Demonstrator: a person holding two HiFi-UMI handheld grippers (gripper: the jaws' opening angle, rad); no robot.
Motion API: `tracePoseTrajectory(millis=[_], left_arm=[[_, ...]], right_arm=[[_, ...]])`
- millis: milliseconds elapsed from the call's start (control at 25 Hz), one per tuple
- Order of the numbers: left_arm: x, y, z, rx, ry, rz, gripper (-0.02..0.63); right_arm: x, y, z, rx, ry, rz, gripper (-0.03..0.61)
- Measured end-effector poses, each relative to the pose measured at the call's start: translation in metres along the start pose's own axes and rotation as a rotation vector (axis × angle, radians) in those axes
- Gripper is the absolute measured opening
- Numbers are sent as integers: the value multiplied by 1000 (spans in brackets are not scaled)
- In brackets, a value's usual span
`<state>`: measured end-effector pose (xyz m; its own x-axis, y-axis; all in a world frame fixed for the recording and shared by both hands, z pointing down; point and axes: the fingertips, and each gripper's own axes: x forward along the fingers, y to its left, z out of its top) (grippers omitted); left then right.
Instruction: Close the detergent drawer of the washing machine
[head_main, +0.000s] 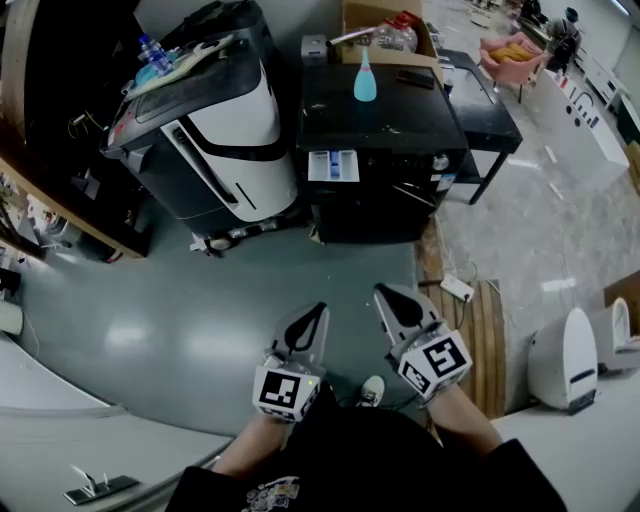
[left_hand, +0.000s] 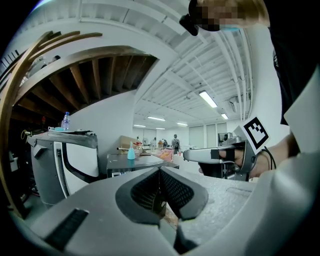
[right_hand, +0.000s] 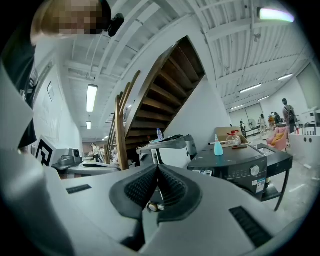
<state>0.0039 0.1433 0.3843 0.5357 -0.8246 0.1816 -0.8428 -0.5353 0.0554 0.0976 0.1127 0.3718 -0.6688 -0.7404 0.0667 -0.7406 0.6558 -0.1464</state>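
Note:
The black washing machine (head_main: 385, 130) stands ahead of me on the floor. Its white and blue detergent drawer (head_main: 333, 165) sticks out of the front at the upper left. A teal bottle (head_main: 365, 78) stands on the machine's top. My left gripper (head_main: 318, 310) and right gripper (head_main: 385, 293) are side by side low in the head view, well short of the machine. Both are shut with nothing between the jaws. The right gripper view shows the machine (right_hand: 240, 162) to the right of the closed jaws (right_hand: 158, 170). In the left gripper view it (left_hand: 131, 165) lies far off behind the jaws (left_hand: 160, 172).
A white and black appliance (head_main: 215, 120) stands to the left of the washing machine. A cardboard box (head_main: 385, 30) sits behind it and a black side table (head_main: 490, 110) to its right. A power strip (head_main: 457, 288) and wooden slats (head_main: 485, 330) lie on the floor at right.

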Motion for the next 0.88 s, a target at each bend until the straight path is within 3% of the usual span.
tracePoseTrajectory(millis=[880], left_arm=[[-6, 132, 1, -33, 9, -51, 6]], right_arm=[[121, 39, 1, -26, 19, -50, 84]])
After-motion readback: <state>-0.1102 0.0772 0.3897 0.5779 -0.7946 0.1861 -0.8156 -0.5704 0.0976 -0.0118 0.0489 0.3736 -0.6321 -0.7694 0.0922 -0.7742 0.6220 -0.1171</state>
